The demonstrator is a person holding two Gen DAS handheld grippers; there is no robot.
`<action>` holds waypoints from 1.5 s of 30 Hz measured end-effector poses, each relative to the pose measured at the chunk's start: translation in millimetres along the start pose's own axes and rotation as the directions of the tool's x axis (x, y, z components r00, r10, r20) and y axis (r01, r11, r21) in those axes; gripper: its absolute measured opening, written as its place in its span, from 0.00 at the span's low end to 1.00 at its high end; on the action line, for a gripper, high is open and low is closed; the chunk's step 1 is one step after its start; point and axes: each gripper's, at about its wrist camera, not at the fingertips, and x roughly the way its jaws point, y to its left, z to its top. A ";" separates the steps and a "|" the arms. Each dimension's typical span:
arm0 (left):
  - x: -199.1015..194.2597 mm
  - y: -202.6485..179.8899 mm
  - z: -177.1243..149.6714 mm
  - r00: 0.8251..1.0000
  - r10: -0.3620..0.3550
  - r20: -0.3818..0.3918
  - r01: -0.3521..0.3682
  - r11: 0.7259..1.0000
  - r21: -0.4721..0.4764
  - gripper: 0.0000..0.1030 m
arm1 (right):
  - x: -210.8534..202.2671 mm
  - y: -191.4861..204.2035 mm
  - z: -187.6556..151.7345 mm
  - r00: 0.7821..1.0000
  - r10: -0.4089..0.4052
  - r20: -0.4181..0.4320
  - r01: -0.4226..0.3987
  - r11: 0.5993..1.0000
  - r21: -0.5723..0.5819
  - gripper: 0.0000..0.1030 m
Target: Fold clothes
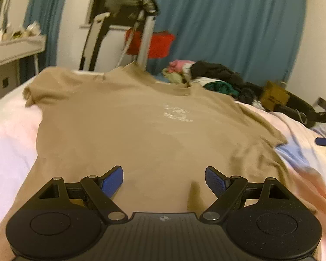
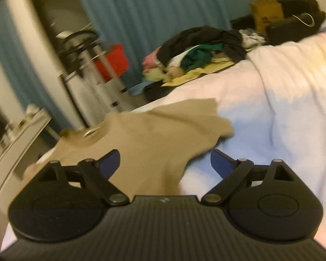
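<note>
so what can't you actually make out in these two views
- Pale print on the tan t-shirt: left wrist view, blurred, unreadable.
- T-shirt's near hem: both views, hidden behind the tongs' black bodies.
- Clothes pile: right wrist view, motion blur; garments overlap, so no count is possible.
- Brown box label: too small and blurred.
- Shelf items: left wrist view, edge distortion, too small.

The right tongs [image 2: 165, 163] stand wide apart over the bed [image 2: 282, 108], nothing between them. A tan shirt [image 2: 150, 139] lies spread on the pale sheet, its near edge under the left finger and one sleeve reaching right. Far across the bed sits a heap of clothes [image 2: 202, 50], black, green, pink and yellow. A blue curtain [image 2: 158, 10] hangs behind it, with a red box [image 2: 113, 62] to the left.
</note>
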 end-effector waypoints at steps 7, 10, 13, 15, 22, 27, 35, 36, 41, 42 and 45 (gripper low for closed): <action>-56.9 -40.5 -14.1 0.989 -0.142 -0.027 0.144 0.988 0.065 0.81 | -115.1 15.0 -38.9 0.999 -0.024 0.025 0.025 0.999 -0.029 0.89; -79.2 -64.0 -28.9 0.965 -0.250 -0.082 0.255 0.964 0.068 0.76 | -143.1 14.3 -45.1 0.998 -0.002 0.070 0.000 1.000 0.018 0.89; -92.4 -90.7 -45.6 0.929 -0.338 -0.148 0.348 0.936 0.047 0.71 | -160.4 13.1 -51.4 0.994 0.029 0.102 -0.034 0.998 0.052 0.89; -92.4 -112.7 -56.0 0.905 -0.379 -0.192 0.395 0.917 0.053 0.69 | -164.9 11.9 -56.2 0.994 0.036 0.102 -0.042 0.997 0.057 0.89; -64.8 -173.5 -97.2 0.875 -0.346 -0.340 0.410 0.902 0.138 0.55 | -168.9 -0.2 -56.8 0.991 0.084 0.101 -0.095 0.990 0.107 0.89; -56.9 -195.1 -109.9 0.881 -0.311 -0.356 0.408 0.880 0.242 0.07 | -166.9 -13.4 -57.0 0.990 0.095 0.100 -0.111 0.979 0.170 0.89; -76.4 -234.0 -102.1 0.836 -0.429 -0.343 0.526 0.805 0.276 0.05 | -174.9 -25.7 -51.1 0.977 0.106 0.185 -0.144 0.968 0.204 0.89; -73.3 -240.9 -105.1 0.832 -0.424 -0.357 0.529 0.801 0.281 0.05 | -175.9 -26.0 -50.0 0.975 0.106 0.194 -0.145 0.970 0.197 0.89; -56.9 -246.4 -117.6 0.815 -0.394 -0.425 0.531 0.802 0.275 0.10 | -175.3 -26.9 -47.1 0.974 0.099 0.203 -0.135 0.976 0.171 0.89; -54.4 -244.1 -118.8 0.809 -0.394 -0.436 0.533 0.804 0.264 0.18 | -174.4 -27.3 -47.2 0.975 0.101 0.200 -0.136 0.976 0.172 0.89; -66.4 -226.2 -103.8 0.834 -0.388 -0.393 0.504 0.826 0.254 0.67 | -170.1 -28.4 -47.0 0.974 0.114 0.194 -0.151 0.971 0.187 0.89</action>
